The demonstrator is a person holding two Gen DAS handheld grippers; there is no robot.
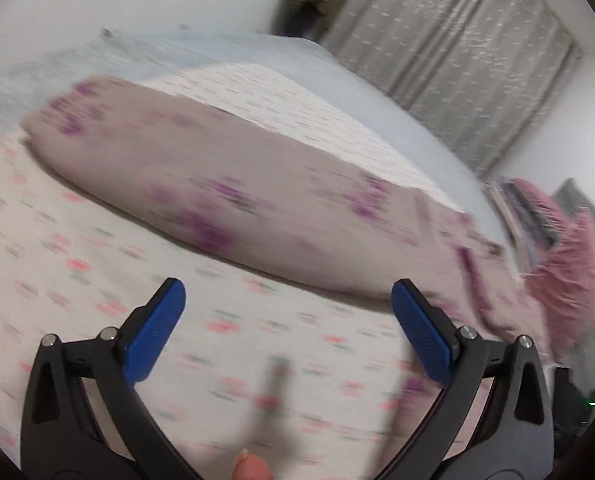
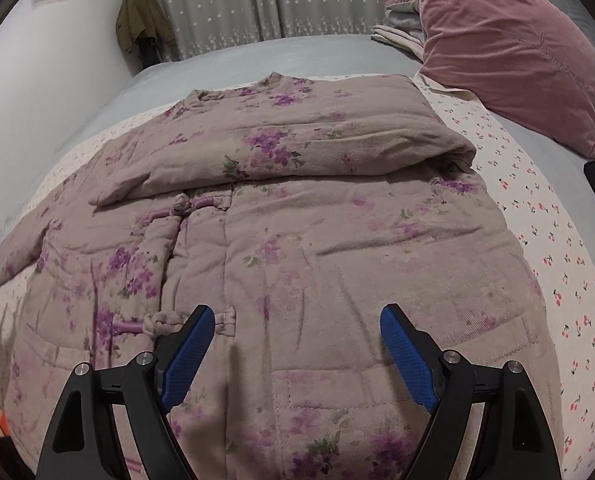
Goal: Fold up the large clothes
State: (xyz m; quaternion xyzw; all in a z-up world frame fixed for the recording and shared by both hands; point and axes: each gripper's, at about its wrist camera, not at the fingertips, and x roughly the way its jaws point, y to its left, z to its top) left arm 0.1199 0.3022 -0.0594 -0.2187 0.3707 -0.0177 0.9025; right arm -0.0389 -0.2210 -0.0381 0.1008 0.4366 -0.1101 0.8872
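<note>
Two claws, both released and empty: right claw [image 2: 297, 344] hovers above padded floral jacket [image 2: 281, 216] hem; left claw [image 1: 288, 324] over cherry-print sheet [image 1: 57, 272]. Jacket lies flat on bed, one sleeve [image 2: 297, 148] folded across chest. Pink pillow [image 2: 509, 52] beyond.

A home bedroom: a bed [image 2: 545, 216] with cherry-print sheet, pink velvet pillow [image 2: 509, 48], and star-patterned curtains [image 2: 233, 0].

Open right tool [image 2: 297, 354] over floral padded jacket [image 2: 297, 220], sleeve folded across.
</note>
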